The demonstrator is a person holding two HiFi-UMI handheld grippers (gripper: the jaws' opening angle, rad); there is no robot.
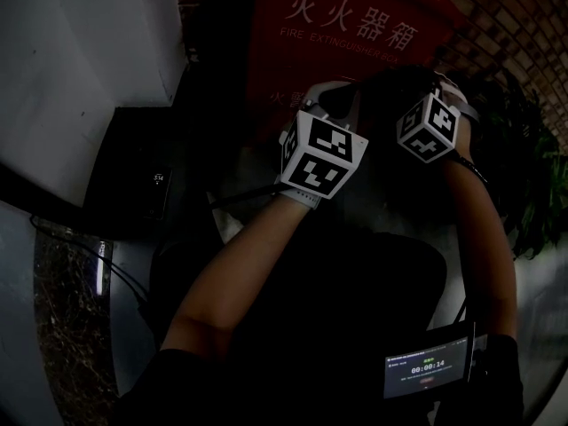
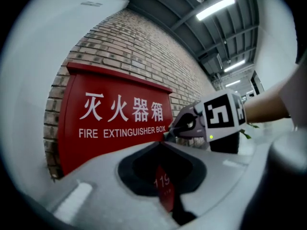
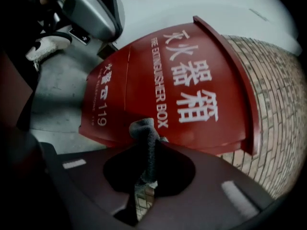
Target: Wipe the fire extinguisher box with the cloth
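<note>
The red fire extinguisher box [image 1: 355,34] stands against a brick wall, with white lettering on its sloped front [image 2: 120,123] [image 3: 192,90]. My right gripper [image 3: 149,142] is shut on a grey cloth [image 3: 145,137], which sticks out past the fingertips close to the box's lower front. My left gripper [image 2: 164,143] is shut with nothing in it and points at the box front. In the head view both marker cubes, left [image 1: 321,156] and right [image 1: 429,127], hover side by side just before the box. The right gripper [image 2: 169,135] also shows in the left gripper view.
A brick wall [image 2: 144,51] rises behind the box and a white wall [image 1: 80,51] stands to its left. A dark flat device with a small display [image 1: 133,180] and cables lie on the floor at left. A green plant [image 1: 528,158] is at right. A small screen [image 1: 430,366] sits near my right forearm.
</note>
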